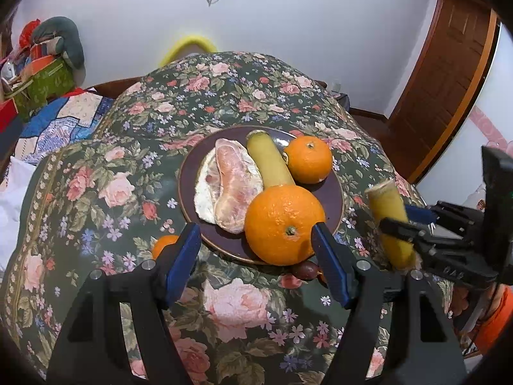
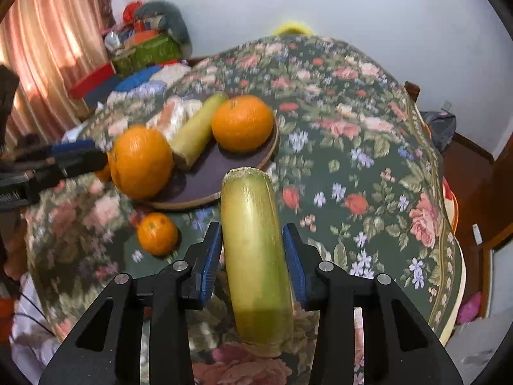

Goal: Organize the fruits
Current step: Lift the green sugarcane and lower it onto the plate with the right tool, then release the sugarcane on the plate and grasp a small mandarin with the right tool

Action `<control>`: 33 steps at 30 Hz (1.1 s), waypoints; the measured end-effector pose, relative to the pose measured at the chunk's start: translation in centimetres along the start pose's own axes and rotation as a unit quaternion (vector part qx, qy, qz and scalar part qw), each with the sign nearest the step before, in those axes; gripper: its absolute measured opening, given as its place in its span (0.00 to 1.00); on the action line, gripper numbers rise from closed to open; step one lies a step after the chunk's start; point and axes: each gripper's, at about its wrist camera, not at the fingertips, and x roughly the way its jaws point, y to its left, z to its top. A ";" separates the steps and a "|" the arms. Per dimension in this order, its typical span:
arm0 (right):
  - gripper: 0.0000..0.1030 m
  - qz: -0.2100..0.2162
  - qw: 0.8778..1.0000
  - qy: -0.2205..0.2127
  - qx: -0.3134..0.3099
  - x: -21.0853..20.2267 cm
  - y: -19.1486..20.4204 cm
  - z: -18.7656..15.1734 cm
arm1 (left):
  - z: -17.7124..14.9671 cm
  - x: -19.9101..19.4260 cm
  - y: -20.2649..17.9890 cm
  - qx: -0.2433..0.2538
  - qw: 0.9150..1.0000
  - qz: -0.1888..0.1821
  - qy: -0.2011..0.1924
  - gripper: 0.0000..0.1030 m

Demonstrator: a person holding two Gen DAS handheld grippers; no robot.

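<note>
Fruit sits gathered on a dark round plate (image 1: 335,189) on the floral tablecloth (image 1: 224,96): a peeled pomelo segment (image 1: 232,186), a yellow-green sugarcane piece (image 1: 269,160), a small orange (image 1: 308,159) at the far rim and a large orange (image 1: 283,224) at the near rim. My right gripper (image 2: 253,256) grasps a second sugarcane piece (image 2: 256,256), its blue pads (image 2: 210,256) pressed on either side, the stick raised beside the plate's right edge and pointing away from the camera; nothing earlier lets me say more of the jaws. My left gripper (image 1: 256,250) hangs released just before the large orange, blue fingers (image 1: 184,250) spread to either side and clear of the peel. One more small orange (image 2: 157,233) lies on the cloth off the plate, near its front-left edge, and a dark reddish fruit (image 1: 304,270) peeks from under the plate's near rim. Beyond the table I see a patchwork quilt (image 1: 64,122), a heap of colourful bags (image 1: 41,73), a wooden door (image 1: 449,80) and a peach curtain (image 2: 48,48). No brand, label or readable writing shows anywhere.
</note>
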 end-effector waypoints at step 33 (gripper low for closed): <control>0.34 0.039 0.999 -0.024 0.012 3.8 3.1 6.4 | 0.0 -0.7 4.2 -0.040 0.999 0.011 -0.015 0.69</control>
